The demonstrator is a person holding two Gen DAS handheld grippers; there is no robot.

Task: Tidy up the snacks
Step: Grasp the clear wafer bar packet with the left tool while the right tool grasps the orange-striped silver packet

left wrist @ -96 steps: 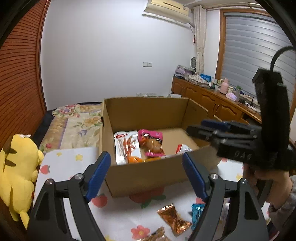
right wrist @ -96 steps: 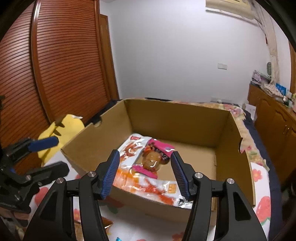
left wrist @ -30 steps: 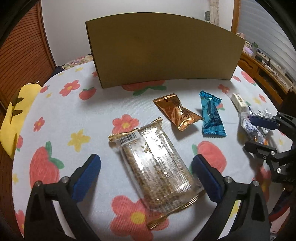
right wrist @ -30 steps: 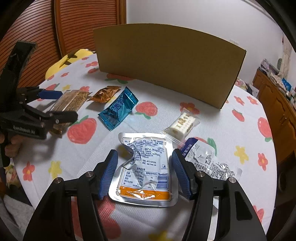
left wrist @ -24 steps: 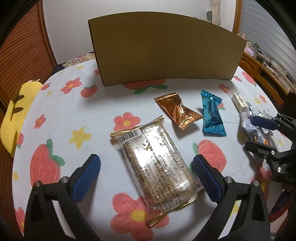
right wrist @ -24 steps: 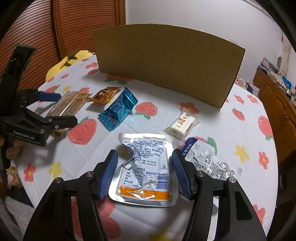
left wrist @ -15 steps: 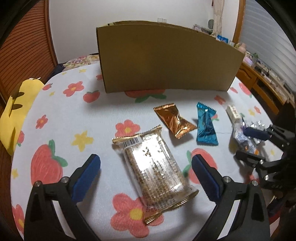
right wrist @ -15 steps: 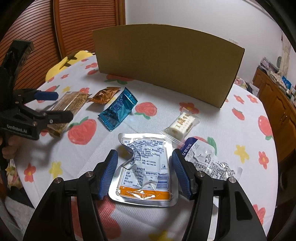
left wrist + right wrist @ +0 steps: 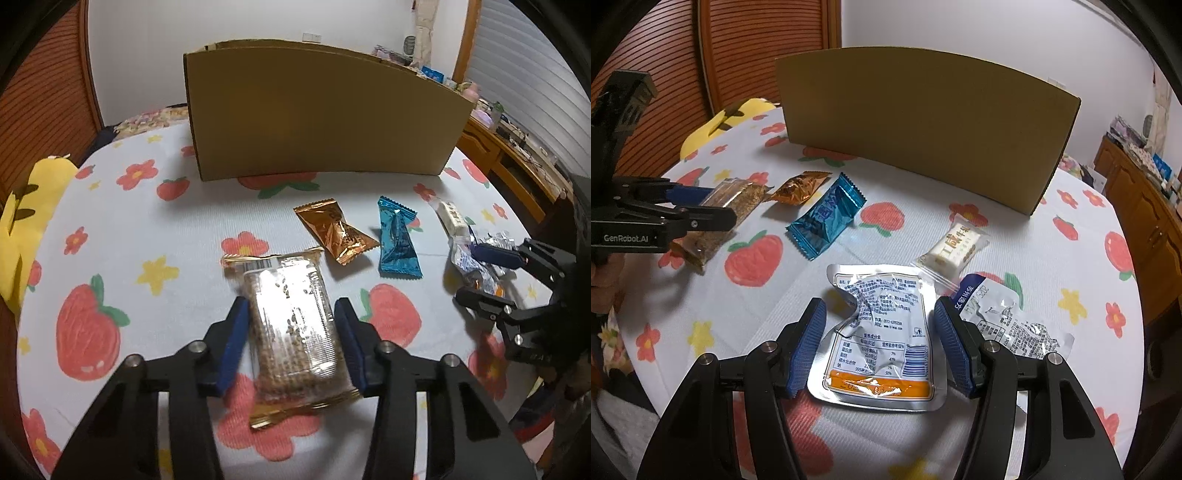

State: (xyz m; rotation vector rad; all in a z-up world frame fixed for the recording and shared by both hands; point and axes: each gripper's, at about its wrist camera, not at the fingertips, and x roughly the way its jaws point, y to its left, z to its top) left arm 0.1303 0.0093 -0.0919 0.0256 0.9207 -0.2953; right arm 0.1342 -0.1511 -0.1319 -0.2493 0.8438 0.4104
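My left gripper (image 9: 291, 325) is closed around a clear-wrapped sesame bar (image 9: 291, 314) that lies on the flowered tablecloth; its blue pads touch both long sides. It also shows in the right wrist view (image 9: 716, 218). My right gripper (image 9: 879, 332) is open, its pads either side of a silver pouch (image 9: 882, 332) with an orange strip. An orange-brown packet (image 9: 334, 230), a blue packet (image 9: 397, 238) and a white candy (image 9: 955, 245) lie in front of the cardboard box (image 9: 314, 118), whose inside is hidden.
A second silver pouch (image 9: 1008, 321) lies right of my right gripper. A yellow plush toy (image 9: 22, 214) sits at the table's left edge. A wooden cabinet (image 9: 1145, 199) stands to the right, past the table's edge.
My left gripper has moved forward and its jaws have closed in on the sesame bar. My right gripper has stayed put over the silver pouch.
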